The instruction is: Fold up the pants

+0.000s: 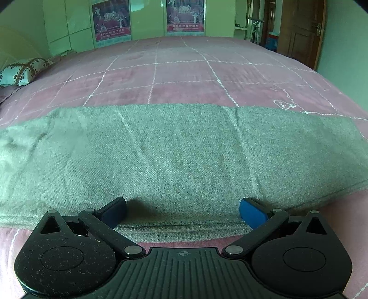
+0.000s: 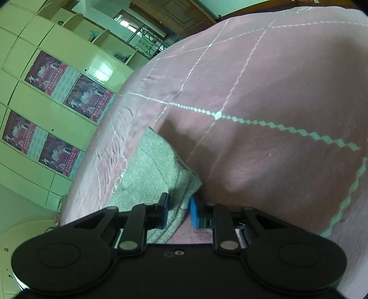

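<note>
Grey-green pants (image 1: 184, 149) lie flat as a long band across the pink checked bed cover (image 1: 184, 73). My left gripper (image 1: 182, 207) stands open over their near hem, its blue pads spread wide and nothing pinched between them. In the right wrist view, which is tilted, a bunched end of the pants (image 2: 149, 165) runs back between the blue pads. My right gripper (image 2: 179, 207) is shut on that fold of the pants. The pink bed cover (image 2: 264, 115) bulges up close on its right.
A patterned pillow (image 1: 20, 71) lies at the far left of the bed. Pale wardrobe doors with posters (image 1: 110, 20) stand behind the bed, and a brown door (image 1: 299, 30) at the far right. The same wardrobe (image 2: 53, 92) fills the left of the right wrist view.
</note>
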Demonstrator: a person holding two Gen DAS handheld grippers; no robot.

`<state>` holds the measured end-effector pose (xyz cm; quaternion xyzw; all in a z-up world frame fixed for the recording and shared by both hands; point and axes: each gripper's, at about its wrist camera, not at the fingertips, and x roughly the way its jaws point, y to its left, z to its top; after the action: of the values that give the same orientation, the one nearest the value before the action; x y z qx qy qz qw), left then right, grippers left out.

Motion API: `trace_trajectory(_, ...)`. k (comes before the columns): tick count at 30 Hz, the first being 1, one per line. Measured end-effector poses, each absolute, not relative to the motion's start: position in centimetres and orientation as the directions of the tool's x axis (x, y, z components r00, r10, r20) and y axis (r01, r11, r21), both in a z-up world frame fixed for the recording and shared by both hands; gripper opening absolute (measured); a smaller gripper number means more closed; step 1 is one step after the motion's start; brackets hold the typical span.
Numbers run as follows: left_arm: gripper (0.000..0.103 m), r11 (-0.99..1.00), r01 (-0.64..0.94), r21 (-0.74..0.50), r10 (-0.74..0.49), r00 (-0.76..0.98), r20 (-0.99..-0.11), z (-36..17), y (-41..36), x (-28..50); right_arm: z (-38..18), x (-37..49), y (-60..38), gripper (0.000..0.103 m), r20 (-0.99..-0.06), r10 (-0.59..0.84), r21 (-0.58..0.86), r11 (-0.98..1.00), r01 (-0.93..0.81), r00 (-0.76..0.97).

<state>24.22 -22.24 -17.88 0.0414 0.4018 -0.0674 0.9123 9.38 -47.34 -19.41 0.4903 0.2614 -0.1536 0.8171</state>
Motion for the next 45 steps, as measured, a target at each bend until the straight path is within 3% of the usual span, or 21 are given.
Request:
trace_trajectory(10, 0.103, 0.986, 0.166, 0.001, -0.113, 0.679, -0.726, -18.3, -21.8, 24.2, -17.8, 9.9, -46.4, 0.009, -0.592, -0.038, 0.679, 0.516, 0.523, 0.805)
trace_trajectory(13, 0.103, 0.978, 0.202, -0.050, -0.177, 0.679, -0.712, -17.4, -20.4, 24.1, -16.3, 10.2, -45.6, 0.009, -0.570, -0.048, 0.677, 0.538, 0.502, 0.820)
trace_trajectory(16, 0.103, 0.978, 0.200, -0.066, -0.190, 0.703, -0.685, -16.4, -16.5, 23.4, -14.1, 11.1, -44.3, 0.008, -0.551, -0.054, 0.659, 0.585, 0.473, 0.833)
trace_trajectory(22, 0.103, 0.998, 0.011, -0.056, -0.046, 0.752, -0.658, -15.0, -3.1, 23.2, -9.2, 14.5, -38.8, 0.008, -0.502, -0.047, 0.596, 0.705, 0.385, 0.864)
trace_trajectory(28, 0.103, 0.960, -0.242, -0.139, 0.091, 0.743, -0.663, -14.9, 10.6, 21.8, -5.8, 19.2, -28.5, 0.008, -0.452, 0.079, 0.547, 0.812, 0.206, 0.889)
trace_trajectory(33, 0.103, 0.929, -0.330, -0.166, 0.143, 0.736, -0.662, -15.9, 16.4, 20.1, -6.3, 22.7, -16.5, 0.009, -0.442, 0.263, 0.538, 0.843, 0.018, 0.858)
trace_trajectory(35, 0.103, 0.920, -0.354, -0.169, 0.155, 0.722, -0.674, -16.7, 18.2, 19.8, -8.3, 23.6, -11.1, 0.026, -0.486, 0.380, 0.528, 0.845, -0.082, 0.787)
trace_trajectory(36, 0.103, 0.914, -0.365, -0.175, 0.157, 0.718, -0.678, -17.0, 18.9, 19.6, -9.6, 24.0, -8.5, 0.028, -0.541, 0.441, 0.511, 0.849, -0.137, 0.716)
trace_trajectory(38, 0.103, 0.910, -0.372, -0.181, 0.159, 0.718, -0.678, -17.2, 20.0, 19.1, -11.2, 23.1, -6.3, 0.015, -0.561, 0.491, 0.523, 0.834, -0.175, 0.666)
trace_trajectory(42, 0.103, 0.917, -0.328, -0.227, 0.098, 0.736, -0.669, -17.2, 19.5, 19.4, -11.6, 21.9, -9.3, 0.016, -0.555, 0.421, 0.545, 0.835, -0.068, 0.718)
trace_trajectory(45, 0.103, 0.937, -0.192, -0.291, -0.039, 0.772, -0.635, -16.1, 16.4, 20.5, -10.8, 21.4, -13.3, 0.017, -0.552, 0.341, 0.533, 0.846, 0.008, 0.761)
